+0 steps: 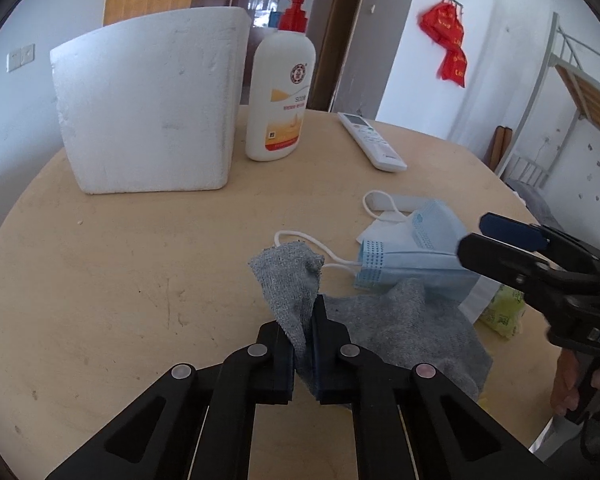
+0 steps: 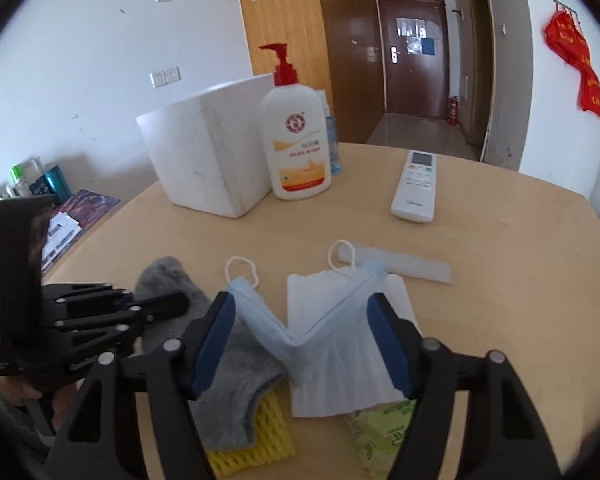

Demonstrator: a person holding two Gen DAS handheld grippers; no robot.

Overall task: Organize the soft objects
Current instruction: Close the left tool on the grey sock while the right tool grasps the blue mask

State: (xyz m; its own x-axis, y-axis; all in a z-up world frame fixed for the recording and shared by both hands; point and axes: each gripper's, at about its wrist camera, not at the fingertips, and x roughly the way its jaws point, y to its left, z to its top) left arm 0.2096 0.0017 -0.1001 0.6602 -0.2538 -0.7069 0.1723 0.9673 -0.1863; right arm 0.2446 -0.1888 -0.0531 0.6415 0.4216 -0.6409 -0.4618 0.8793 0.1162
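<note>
Grey sock (image 1: 296, 280) pinched, bottle (image 1: 281, 88) labelled "SOD"

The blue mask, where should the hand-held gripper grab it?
Grip the blue mask at its middle fold, coming straight down from above. It is bent into a V between the open fingers of the right hand-held gripper, so the crease stands as a ridge they could pinch. Its ear loops are thin and floppy, probably harder to catch.

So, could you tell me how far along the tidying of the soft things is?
Nothing looks put away yet. In hand: the left tongs pinch the grey sock; the right tongs are open around the folded blue mask. Left: the sock, mask, white tissue and yellow sponge all still lie in a heap on the table.
</note>
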